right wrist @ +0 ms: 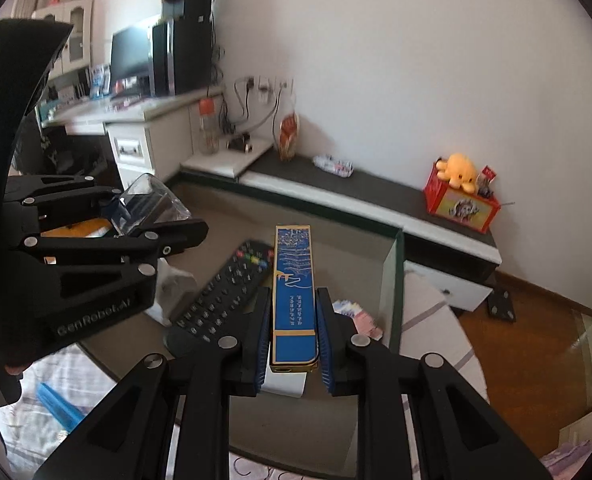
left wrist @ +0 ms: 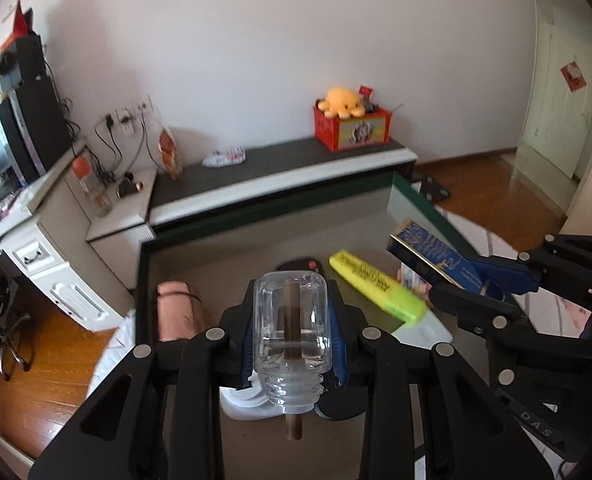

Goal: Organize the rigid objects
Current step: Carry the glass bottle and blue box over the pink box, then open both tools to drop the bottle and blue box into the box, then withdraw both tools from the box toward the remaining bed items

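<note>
My left gripper [left wrist: 293, 294] is shut on a clear bottle [left wrist: 292, 320] with a brown stick inside it, its neck toward the camera. The same bottle [right wrist: 152, 196] shows at the left of the right wrist view, in the left gripper [right wrist: 156, 212]. In my right gripper [right wrist: 293, 298], which is shut, sits a long blue and gold box [right wrist: 293, 256], pointing away. From the left wrist view that box [left wrist: 424, 248] hangs in the right gripper [left wrist: 466, 280] over the table's right side. Both are above a glass table [left wrist: 144, 280] bearing a yellow highlighter [left wrist: 376, 284] and a black remote [right wrist: 224, 292].
A pink roll [left wrist: 176, 312] lies at the table's left, and printed paper packets [right wrist: 356, 316] near its right edge. Behind stands a low dark-topped bench [left wrist: 256, 176] with a red box and yellow plush [left wrist: 344, 104]. Wooden floor [left wrist: 36, 380] surrounds the table.
</note>
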Available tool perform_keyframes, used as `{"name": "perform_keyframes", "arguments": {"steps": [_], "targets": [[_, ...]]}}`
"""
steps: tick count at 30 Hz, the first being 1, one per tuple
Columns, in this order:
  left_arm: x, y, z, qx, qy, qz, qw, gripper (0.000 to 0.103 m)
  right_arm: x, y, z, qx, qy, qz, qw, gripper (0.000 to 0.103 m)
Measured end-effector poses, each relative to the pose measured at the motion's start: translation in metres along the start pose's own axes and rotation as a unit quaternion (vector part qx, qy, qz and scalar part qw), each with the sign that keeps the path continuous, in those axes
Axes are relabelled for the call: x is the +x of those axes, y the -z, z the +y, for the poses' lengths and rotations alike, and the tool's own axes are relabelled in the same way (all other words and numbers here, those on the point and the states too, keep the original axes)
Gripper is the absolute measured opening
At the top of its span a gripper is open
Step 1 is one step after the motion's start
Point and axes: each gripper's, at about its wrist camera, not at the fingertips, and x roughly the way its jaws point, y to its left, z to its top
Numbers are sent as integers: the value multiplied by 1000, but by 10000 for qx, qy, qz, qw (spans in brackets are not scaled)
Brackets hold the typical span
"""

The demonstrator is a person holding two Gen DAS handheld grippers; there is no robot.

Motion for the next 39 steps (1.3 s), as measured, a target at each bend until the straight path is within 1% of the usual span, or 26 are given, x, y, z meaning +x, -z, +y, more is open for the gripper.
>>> {"name": "perform_keyframes", "arguments": {"steps": [3,7,11,12,13,14,16,17,19,20,21,22,24,25,26,28,30,33,35,37,38,39], "targets": [[11,6,-3,16,-20,134,9999,30,12,5,-2,25,-72,146,9999,21],[23,13,-7,55,-28,282,9996,30,22,13,-4,59,-27,303,9995,21],[24,15,-9,79,-46,299,9995,31,31,18,-9,142,23,442,9989,21],[22,15,-9,62,-37,277,9996,35,32,19,-10,178,19,442,9989,21],[20,14,-8,46,-43,250,9997,44,32,19,-12,222,12,428,9988,21],[16,14,-8,44,-92,194,9998,49,31,20,-14,263,15,419,9988,21],[11,13,-4,5,-107,104,9999,68,30,21,-16,321,33,404,9987,22],[6,13,-2,-48,-106,57,9999,72,28,21,-18,353,40,384,9986,22],[-5,13,0,-98,-143,-63,9998,83,22,22,-19,420,60,306,9986,24],[-13,13,0,-139,-204,-150,9996,87,19,21,-19,448,54,271,9986,26],[-18,13,1,-159,-256,-205,9993,96,15,20,-19,483,45,216,9986,35],[-26,13,0,-172,-341,-295,9988,102,7,19,-19,514,64,109,9986,47],[-45,15,1,-221,-558,-482,9970,103,-5,19,-17,502,150,-26,9986,54],[-52,15,1,-241,-599,-525,9965,103,-12,20,-16,505,148,-85,9986,55],[-63,17,1,-280,-646,-627,9956,103,-23,20,-15,543,127,-204,9982,59],[-83,19,0,-305,-683,-783,9941,103,-41,20,-11,534,241,-359,9976,81],[-107,25,-1,-354,-705,-980,9921,103,-60,21,-7,498,352,-562,9966,82],[-143,35,-2,-380,-798,-1231,9884,103,-94,25,1,497,367,-822,9947,83],[-164,43,-2,-404,-845,-1377,9860,103,-117,29,8,467,481,-982,9929,85],[-184,50,-2,-447,-923,-1508,9832,103,-137,34,15,447,585,-1125,9909,90],[-197,56,-3,-463,-957,-1579,9817,103,-149,37,18,440,630,-1214,9896,95],[-204,60,-3,-473,-975,-1611,9810,103,-158,39,21,441,675,-1276,9885,103]]}}
